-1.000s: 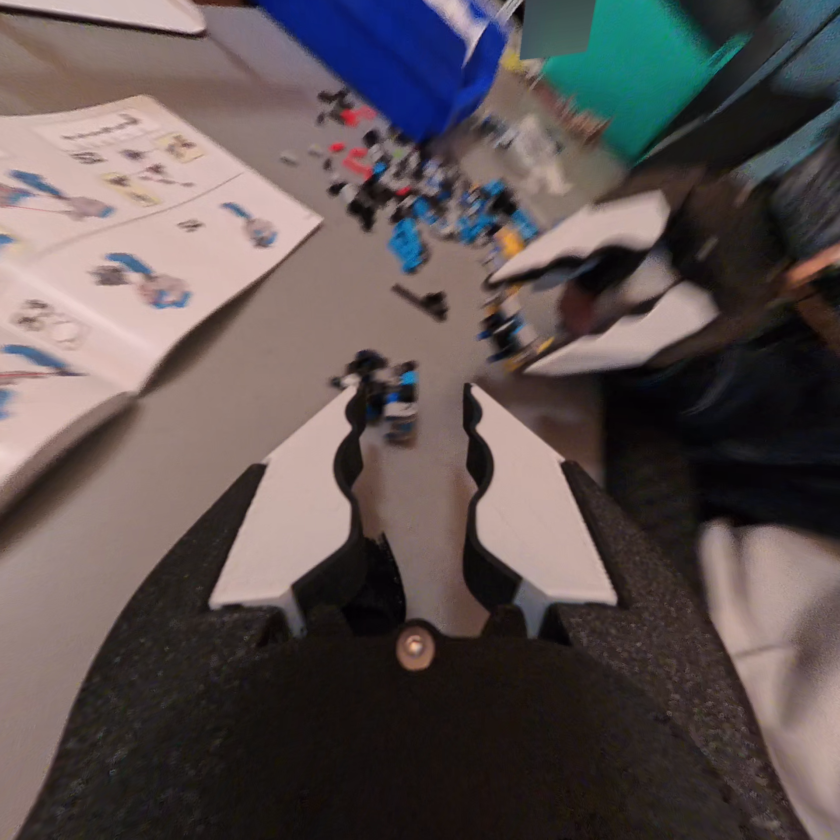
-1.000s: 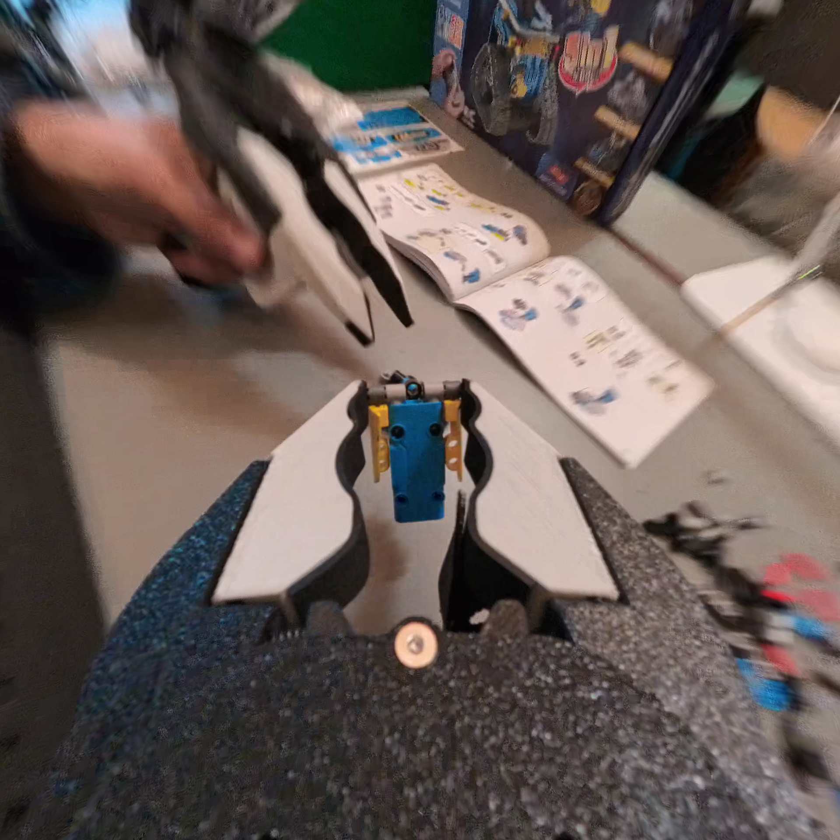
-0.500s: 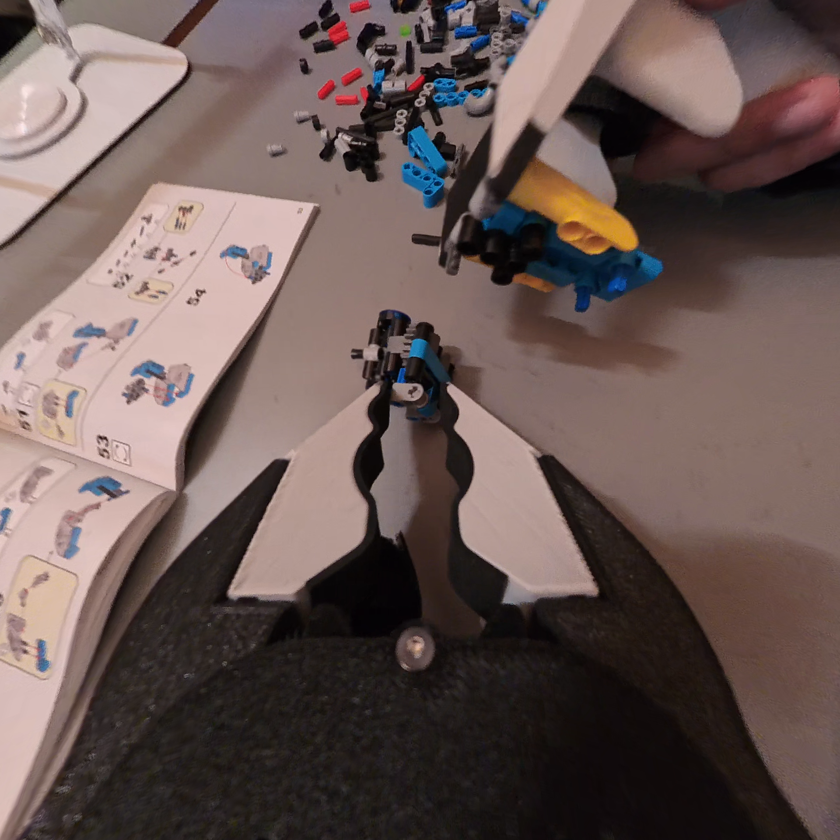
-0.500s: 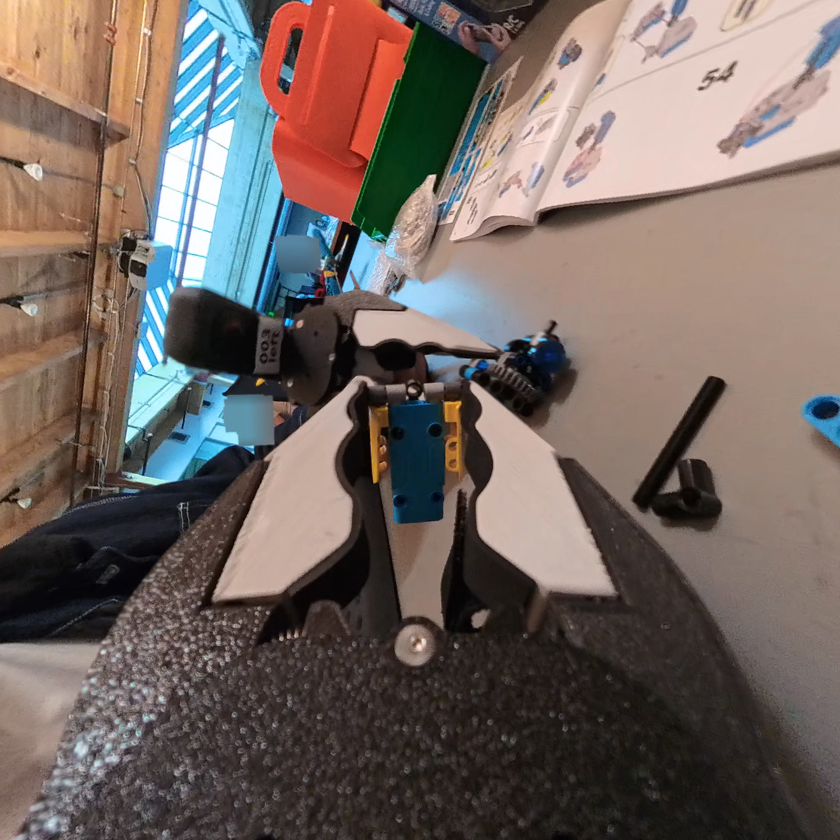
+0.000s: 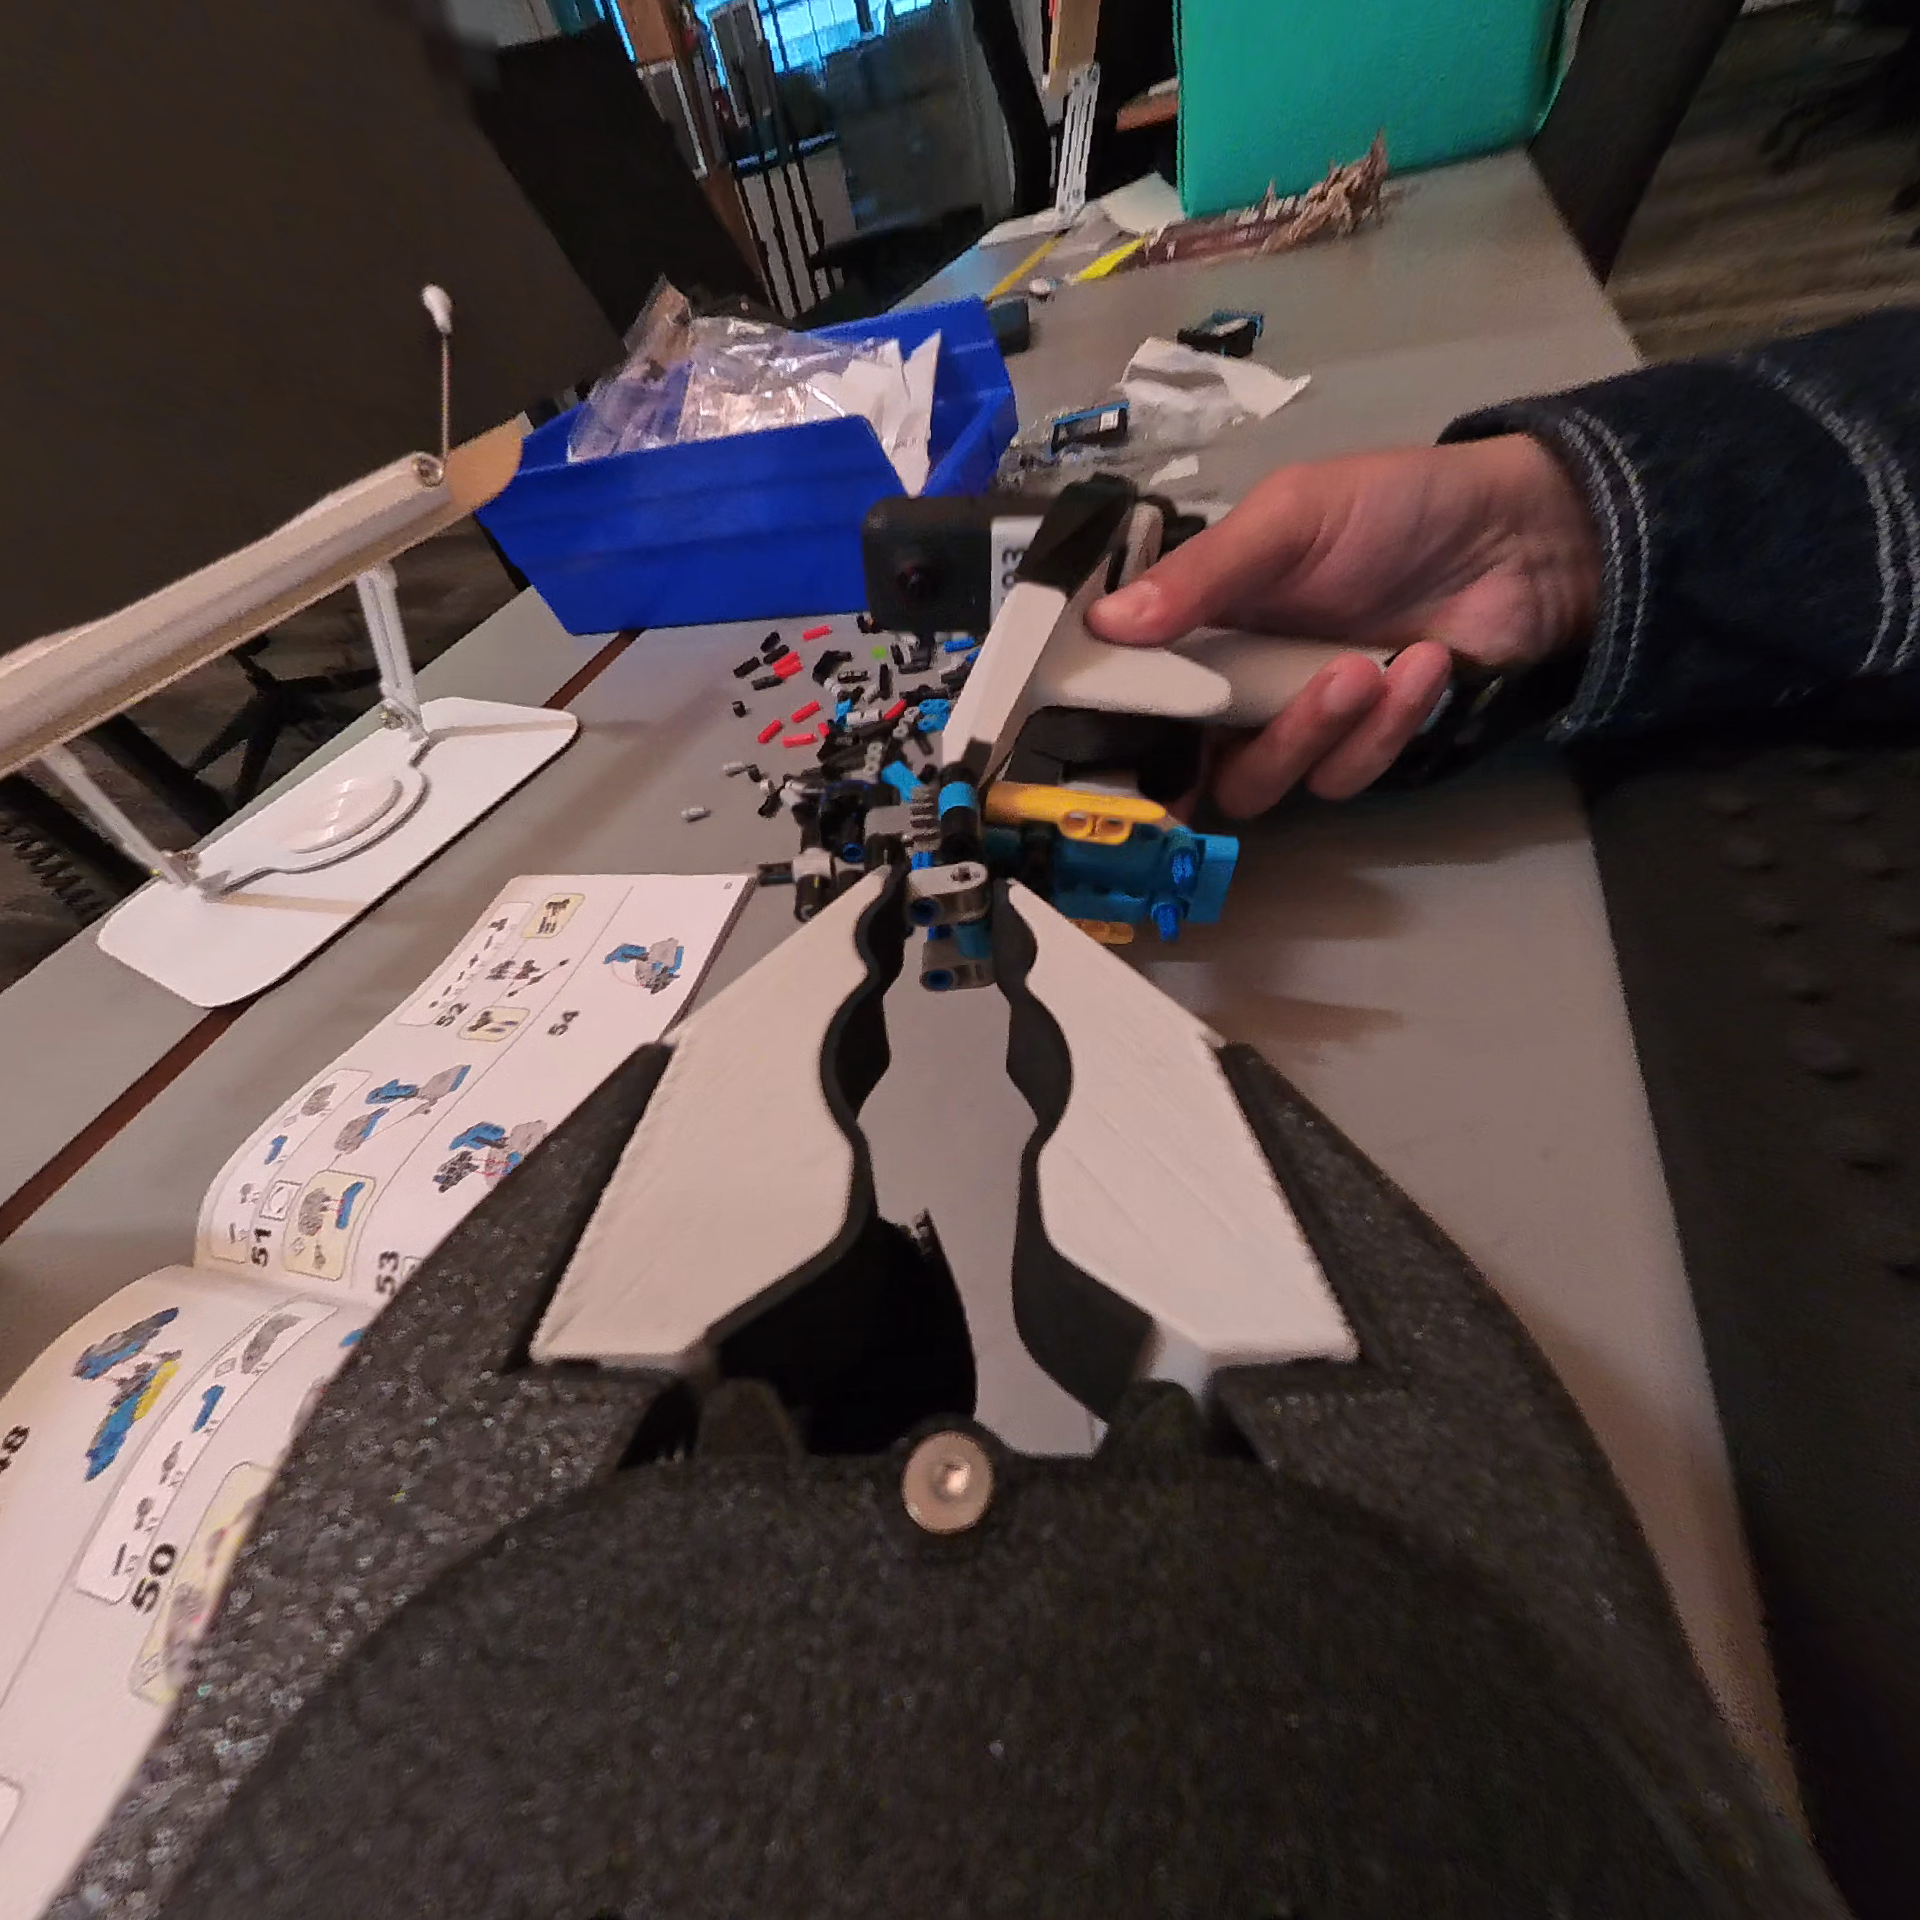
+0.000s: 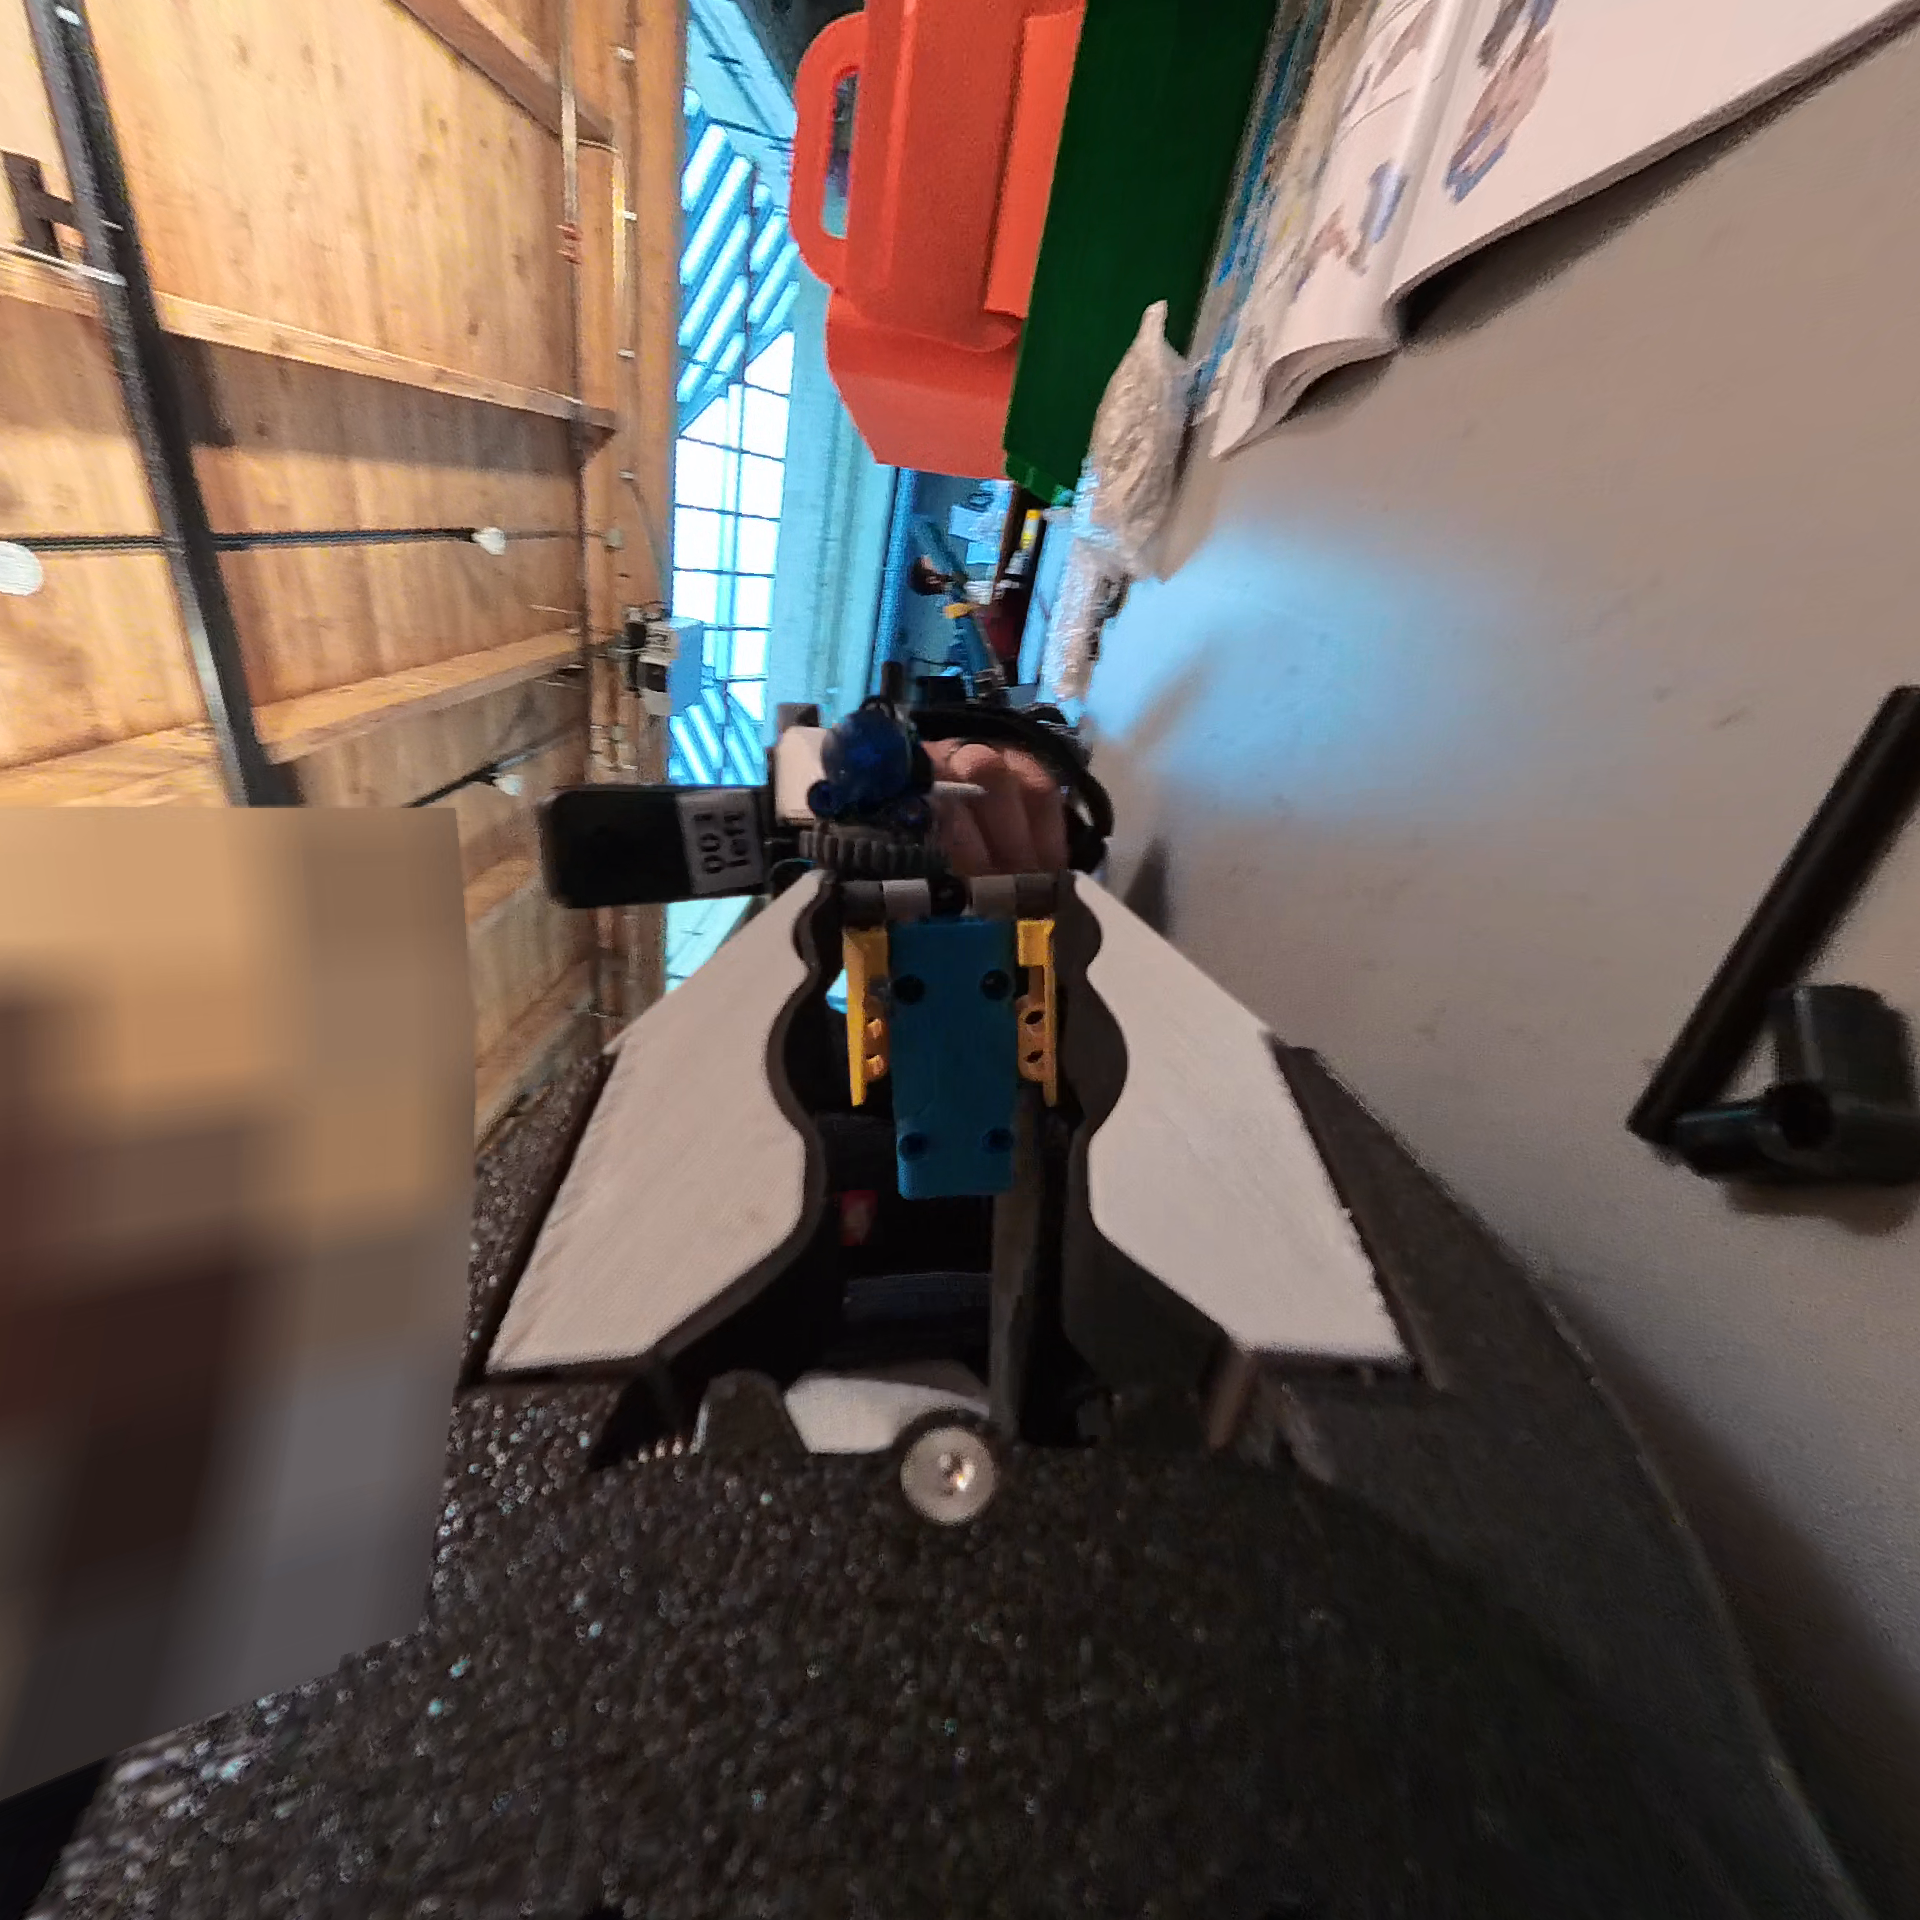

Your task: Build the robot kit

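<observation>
The left gripper (image 5: 948, 920) has its 2 fingers drawn close, pinching a small grey, blue and black cluster (image 5: 951, 914) above the table (image 5: 1403, 1039). The cluster's far end meets the blue and yellow block (image 6: 951, 1060); I cannot tell if they are joined. The right gripper (image 6: 948, 909) is clamped on that block, with a hand (image 5: 1351, 582) on its handle. The booklet (image 5: 468, 1070) lies to the left. Beyond are the loose pile (image 5: 831, 707) and the bin (image 5: 707, 509).
</observation>
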The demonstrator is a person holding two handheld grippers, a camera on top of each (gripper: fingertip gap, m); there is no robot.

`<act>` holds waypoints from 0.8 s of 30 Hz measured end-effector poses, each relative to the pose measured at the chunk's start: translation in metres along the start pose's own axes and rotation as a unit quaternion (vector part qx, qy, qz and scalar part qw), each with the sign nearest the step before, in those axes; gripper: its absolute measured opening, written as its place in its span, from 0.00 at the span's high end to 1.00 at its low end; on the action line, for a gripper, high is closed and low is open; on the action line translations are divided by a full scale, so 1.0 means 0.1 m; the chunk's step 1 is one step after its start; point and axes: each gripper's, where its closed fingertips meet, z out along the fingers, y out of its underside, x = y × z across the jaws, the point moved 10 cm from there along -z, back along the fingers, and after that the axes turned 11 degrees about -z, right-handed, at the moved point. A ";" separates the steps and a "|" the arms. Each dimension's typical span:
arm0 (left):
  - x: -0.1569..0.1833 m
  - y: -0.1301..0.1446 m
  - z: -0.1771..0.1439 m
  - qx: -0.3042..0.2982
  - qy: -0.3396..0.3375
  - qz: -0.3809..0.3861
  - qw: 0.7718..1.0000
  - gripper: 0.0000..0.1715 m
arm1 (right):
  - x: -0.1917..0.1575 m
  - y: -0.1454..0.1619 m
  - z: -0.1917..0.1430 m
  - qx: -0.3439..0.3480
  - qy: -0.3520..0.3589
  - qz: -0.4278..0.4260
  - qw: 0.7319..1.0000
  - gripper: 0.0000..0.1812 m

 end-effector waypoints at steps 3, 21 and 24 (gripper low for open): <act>-0.01 -0.01 -0.02 0.009 0.012 -0.012 1.000 0.91 | 0.00 0.01 0.01 0.003 -0.022 0.016 1.000 0.76; 0.04 0.12 0.07 -0.031 -0.019 0.042 0.998 0.89 | 0.05 0.08 0.04 -0.025 -0.011 0.027 0.999 0.79; 0.05 0.12 0.10 -0.024 -0.023 0.026 0.999 0.90 | 0.07 0.07 0.03 -0.019 -0.017 0.038 0.999 0.79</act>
